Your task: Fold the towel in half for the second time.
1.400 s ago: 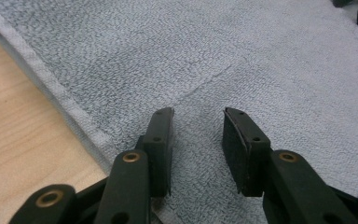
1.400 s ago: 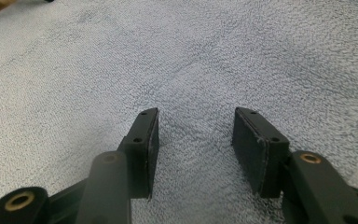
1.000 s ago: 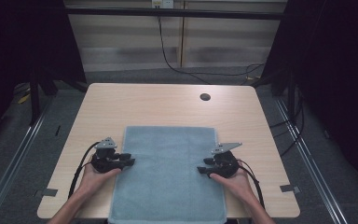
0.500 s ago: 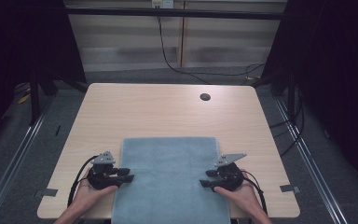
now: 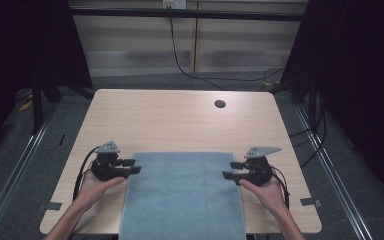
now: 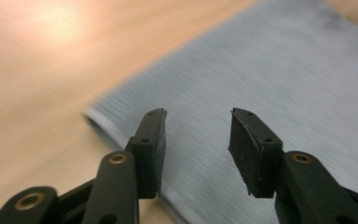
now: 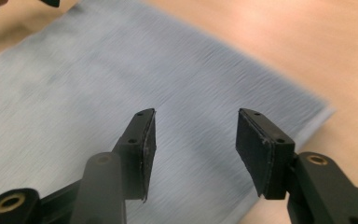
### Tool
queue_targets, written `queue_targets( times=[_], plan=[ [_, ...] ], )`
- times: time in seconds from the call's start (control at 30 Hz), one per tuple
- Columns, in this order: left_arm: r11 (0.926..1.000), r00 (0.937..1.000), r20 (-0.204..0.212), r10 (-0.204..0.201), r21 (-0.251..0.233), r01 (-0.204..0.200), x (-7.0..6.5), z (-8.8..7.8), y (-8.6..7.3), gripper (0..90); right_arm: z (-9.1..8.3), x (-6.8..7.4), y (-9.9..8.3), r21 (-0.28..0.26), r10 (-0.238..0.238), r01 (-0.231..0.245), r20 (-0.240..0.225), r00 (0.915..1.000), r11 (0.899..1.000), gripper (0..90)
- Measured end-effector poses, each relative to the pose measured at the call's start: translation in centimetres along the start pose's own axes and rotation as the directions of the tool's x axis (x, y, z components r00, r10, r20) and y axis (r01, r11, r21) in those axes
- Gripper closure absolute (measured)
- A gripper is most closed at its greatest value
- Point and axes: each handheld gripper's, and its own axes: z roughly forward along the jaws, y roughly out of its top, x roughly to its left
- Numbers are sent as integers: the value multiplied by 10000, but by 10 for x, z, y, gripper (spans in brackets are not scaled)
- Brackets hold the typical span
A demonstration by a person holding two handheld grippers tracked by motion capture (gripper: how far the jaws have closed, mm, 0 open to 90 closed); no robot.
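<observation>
Two claws let go | left claw (image 5: 131, 166) and right claw (image 5: 231, 170) have just been opening, nothing between jaws | blue towel (image 5: 185, 195) dragged nearer since a second ago, flat on counter (image 5: 180, 120), overhanging near edge | pull apparently done

No legible text, label or number — anywhere.

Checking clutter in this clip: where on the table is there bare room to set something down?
The far half of the table is bare wood from the towel to the far edge, save a small dark round spot. Narrow strips flank the towel, crowded by the left gripper and right gripper.
</observation>
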Motion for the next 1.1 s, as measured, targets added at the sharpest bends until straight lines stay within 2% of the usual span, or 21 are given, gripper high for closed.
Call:
queue_targets(
  times=[0.07,0.13,0.2,0.3,0.33,0.43,0.47,0.57,0.67,0.73,0.77,0.83,0.87,0.9,0.97,1.03,1.1],
  plan=[
    [9997,9991,-404,-124,209,132,15,7,4,521,7,-12,8,-46,129,-129,97,9999,9999,479],
    [9982,9973,-422,-602,-57,600,28,14,2,522,14,-22,16,-224,271,-272,-27,9996,9994,480],
    [9968,9934,-827,-797,-52,796,39,18,-2,510,22,-29,21,-150,252,-250,124,9996,9996,480],
    [9923,9888,-833,-1240,-149,1232,50,25,-6,488,35,-41,26,63,238,-240,314,9992,9997,476],
    [9920,9885,-829,-1266,-103,1261,51,26,-7,478,39,-45,27,56,347,-348,310,9989,9994,473],
    [9922,9893,-764,-1243,-164,1234,51,28,-8,448,49,-52,23,196,417,-425,410,9983,9989,458],
    [9934,9896,-874,-1142,-174,1131,50,29,-7,440,52,-53,21,310,331,-343,390,9987,9989,457],
    [9960,9927,-836,-870,123,883,47,32,-4,416,60,-59,17,533,361,-400,714,9968,9978,429],
    [9953,9932,-677,-952,109,961,46,36,-1,397,62,-63,14,558,448,-493,806,9957,9972,418],
    [9983,9955,-809,-491,269,514,41,39,0,397,62,-66,11,599,462,-503,677,9966,9969,418],
    [9983,9952,-847,-482,297,508,39,39,1,399,62,-66,10,628,502,-540,604,9969,9966,421],
    [9989,9948,-1000,-172,417,214,36,41,1,399,63,-65,9,763,442,-478,489,9978,9959,454],
    [9991,9954,-946,-145,395,183,35,42,1,408,64,-64,9,818,397,-433,459,9982,9957,483],
    [9991,9974,-710,-138,385,166,34,42,1,449,64,-63,9,842,321,-349,346,9989,9958,532],
    [9989,9978,-664,79,465,-49,31,42,1,533,64,-61,9,887,325,-353,328,9989,9954,618],
    [9985,9993,-351,154,522,-136,30,42,1,657,62,-60,8,932,336,-345,111,9994,9951,708],
    [9981,9994,-307,184,591,-166,29,42,2,752,61,-59,7,849,311,-318,88,9995,9959,780]
  ],
)
